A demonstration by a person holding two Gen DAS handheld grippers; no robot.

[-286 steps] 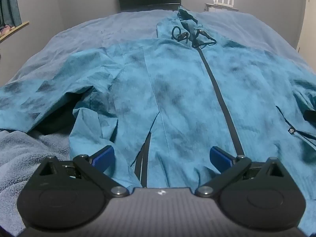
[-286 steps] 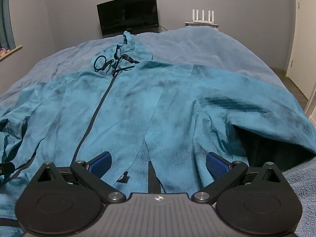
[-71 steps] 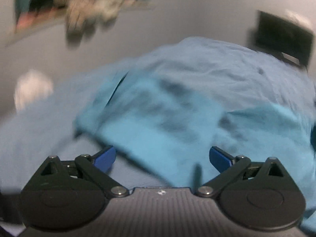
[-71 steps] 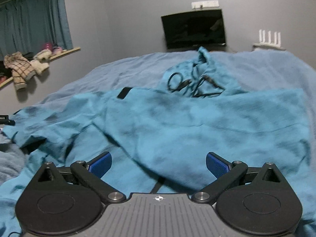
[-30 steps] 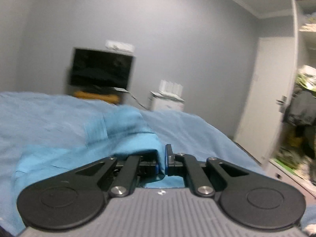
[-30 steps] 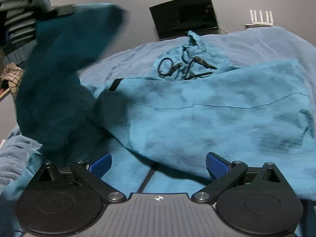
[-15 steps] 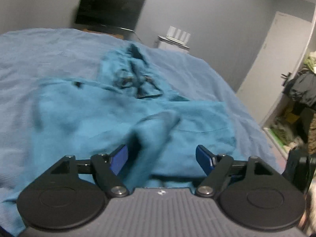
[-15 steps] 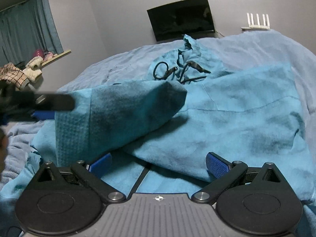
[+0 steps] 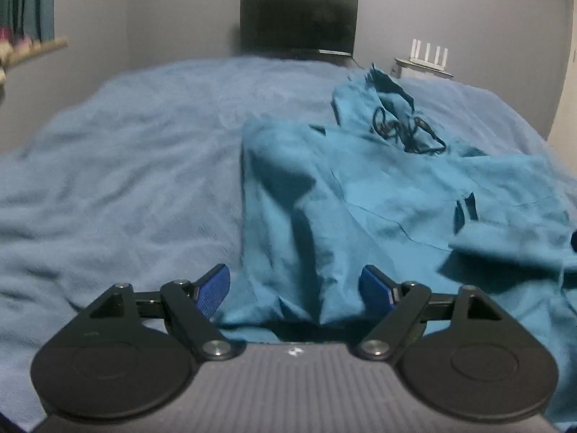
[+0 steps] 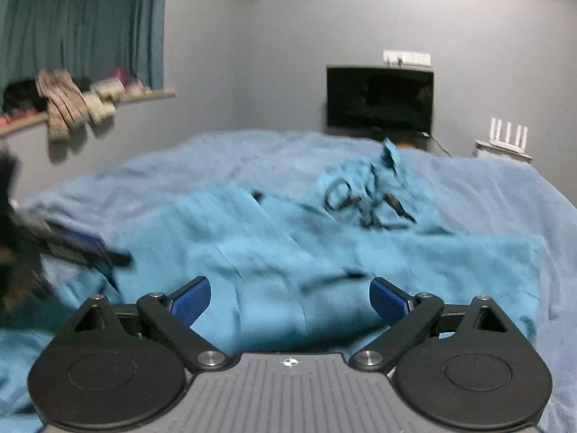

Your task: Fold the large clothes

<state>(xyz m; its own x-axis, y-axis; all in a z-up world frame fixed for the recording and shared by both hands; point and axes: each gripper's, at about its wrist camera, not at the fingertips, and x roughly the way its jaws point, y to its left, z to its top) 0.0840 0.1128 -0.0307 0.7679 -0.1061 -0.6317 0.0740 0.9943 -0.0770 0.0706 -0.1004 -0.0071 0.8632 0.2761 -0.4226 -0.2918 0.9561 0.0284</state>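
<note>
Since half a second ago the sleeve that stood up as a dark hump between the two cameras has dropped flat, and both of the jacket's (image 9: 360, 195) sleeves now lie folded across its body. A second back the left gripper (image 9: 294, 287) was pinched shut on that cloth; now its blue pads (image 9: 375, 288) stand well apart with nothing clamped. The jacket's lower edge bunches in the gap between them, but whether it brushes a pad is hard to tell.

The left wrist view alone shows the jacket's straight left edge running down the middle of the frame, with bare blue blanket (image 9: 126, 187) filling the whole left half. Its hood and black drawcords (image 9: 407, 131) sit at upper right, below a white router (image 9: 429, 56); the dark screen (image 9: 299, 23) is at top centre.

Only the right wrist view, which is blurred, takes in the curtain (image 10: 83, 25) at upper left, the shelf with clothes (image 10: 68, 104) draped over it, and the other gripper as a dark smear at the left edge. The right gripper (image 10: 288, 297) is wide, its jaws closing slightly, holding nothing; teal jacket cloth lies below and beyond its pads, filling the centre of the frame, hood towards the upper right.
</note>
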